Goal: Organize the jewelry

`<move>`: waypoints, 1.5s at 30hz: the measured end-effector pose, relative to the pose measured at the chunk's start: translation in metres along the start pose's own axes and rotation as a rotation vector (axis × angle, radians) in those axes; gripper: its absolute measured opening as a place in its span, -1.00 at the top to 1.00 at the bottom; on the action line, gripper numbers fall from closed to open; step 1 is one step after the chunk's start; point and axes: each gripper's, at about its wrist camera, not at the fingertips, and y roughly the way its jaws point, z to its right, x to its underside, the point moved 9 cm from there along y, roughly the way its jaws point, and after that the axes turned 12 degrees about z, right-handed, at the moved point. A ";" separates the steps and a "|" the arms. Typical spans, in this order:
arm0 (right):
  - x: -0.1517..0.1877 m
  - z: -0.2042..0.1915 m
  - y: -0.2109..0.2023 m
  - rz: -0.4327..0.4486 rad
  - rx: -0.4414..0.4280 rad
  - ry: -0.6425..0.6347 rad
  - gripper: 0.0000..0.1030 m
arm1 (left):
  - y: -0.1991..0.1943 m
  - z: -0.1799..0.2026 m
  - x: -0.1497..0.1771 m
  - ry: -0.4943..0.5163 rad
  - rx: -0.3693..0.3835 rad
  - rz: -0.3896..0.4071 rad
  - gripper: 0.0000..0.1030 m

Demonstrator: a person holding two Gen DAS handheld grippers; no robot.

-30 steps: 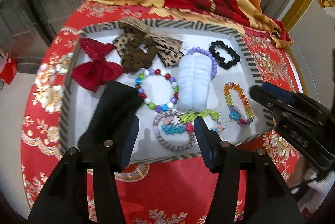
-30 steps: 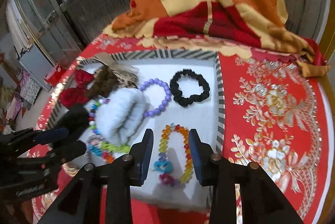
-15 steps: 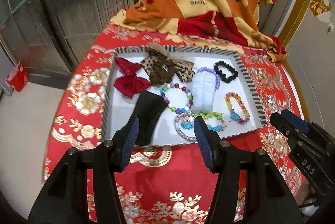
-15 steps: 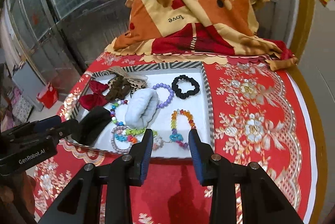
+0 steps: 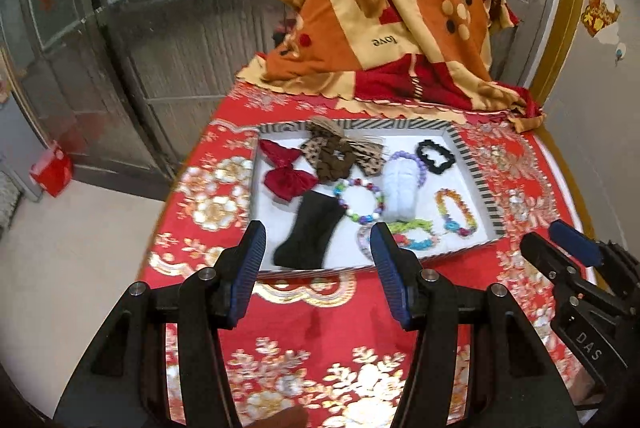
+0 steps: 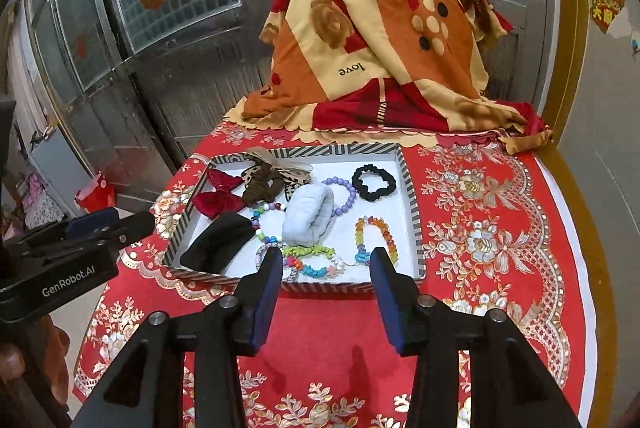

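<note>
In the striped tray [image 6: 412, 212]: bracelets [image 6: 376, 240], scrunchies [image 6: 374, 183], bows [image 6: 218, 194].

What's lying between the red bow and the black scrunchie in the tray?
The leopard-print brown bow and purple bead bracelet lie between red bow and black scrunchie; right wrist view.

Left tool [image 5: 318, 262], right tool [image 6: 324, 278]: black frames, blue ribbed pads, silver screws; white "GenRobot.AI", "DAS" lettering.
</note>
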 end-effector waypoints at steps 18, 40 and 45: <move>0.008 -0.018 -0.009 -0.009 -0.009 -0.005 0.16 | -0.012 -0.015 0.003 -0.026 0.029 -0.006 -0.05; 0.010 -0.020 0.003 -0.035 -0.009 -0.019 0.15 | -0.003 -0.014 0.007 0.002 0.029 -0.016 -0.05; 0.012 -0.021 0.005 -0.042 -0.009 -0.018 0.14 | -0.002 -0.014 0.009 0.005 0.029 -0.025 -0.05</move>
